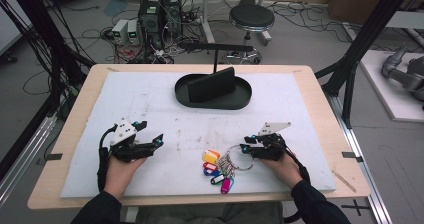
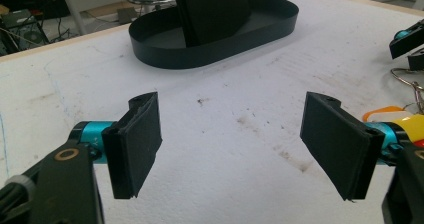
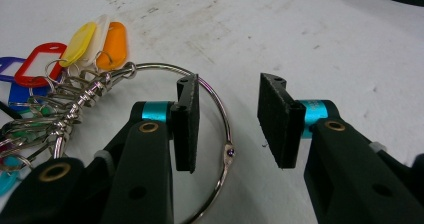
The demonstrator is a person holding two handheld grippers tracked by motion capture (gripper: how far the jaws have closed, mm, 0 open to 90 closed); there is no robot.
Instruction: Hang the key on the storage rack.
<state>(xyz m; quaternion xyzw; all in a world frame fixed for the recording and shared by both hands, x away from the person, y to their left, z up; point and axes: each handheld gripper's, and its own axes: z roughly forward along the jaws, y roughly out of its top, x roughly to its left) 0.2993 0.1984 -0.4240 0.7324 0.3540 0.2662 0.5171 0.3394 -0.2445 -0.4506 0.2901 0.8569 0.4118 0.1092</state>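
Far ahead of both grippers sits the black oval tray (image 1: 185, 98) with its upright divider, on the white foam mat (image 1: 300, 109). The left gripper (image 2: 232, 144) rests spread and empty. The right gripper (image 3: 227, 121), jaws apart, straddles the large steel key ring (image 3: 222, 119) of coloured tags (image 1: 216, 168); closing squarely on the wire should keep it from slipping.

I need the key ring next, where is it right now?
In the high view the key ring lies on the white mat's near edge, right of centre, at the right gripper's tips.
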